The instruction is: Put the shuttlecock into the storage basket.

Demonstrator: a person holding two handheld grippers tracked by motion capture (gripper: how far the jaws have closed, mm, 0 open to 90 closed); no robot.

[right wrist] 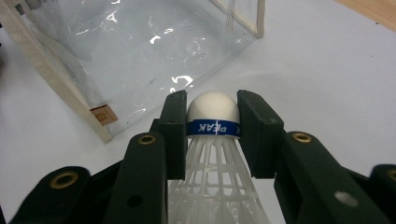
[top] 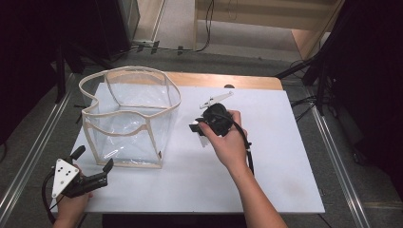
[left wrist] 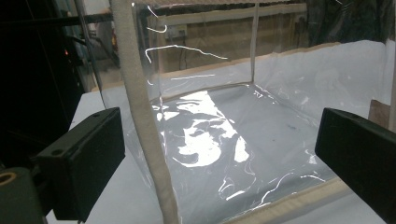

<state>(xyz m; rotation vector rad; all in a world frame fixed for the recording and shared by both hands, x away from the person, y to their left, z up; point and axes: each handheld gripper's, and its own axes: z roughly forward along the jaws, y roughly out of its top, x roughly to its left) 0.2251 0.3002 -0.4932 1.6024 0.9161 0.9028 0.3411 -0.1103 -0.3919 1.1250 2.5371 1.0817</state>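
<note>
Shuttlecock (right wrist: 212,140) sits clamped by its cork in the right gripper (right wrist: 212,122), above the white table (top: 285,156), just right of the clear bag (top: 130,116). Its cork points ahead toward the bag's lower corner, its feather skirt trailing back between the jaws. Near the table's front-left corner, the left gripper (top: 92,164) is spread apart, facing the bag's wall.

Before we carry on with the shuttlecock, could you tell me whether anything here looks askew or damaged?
Only the clear plastic bag: its cream-trimmed rim sags and bends out of square. The shuttlecock sits straight in the right gripper, cork forward. Nothing looks spilled or broken.
</note>
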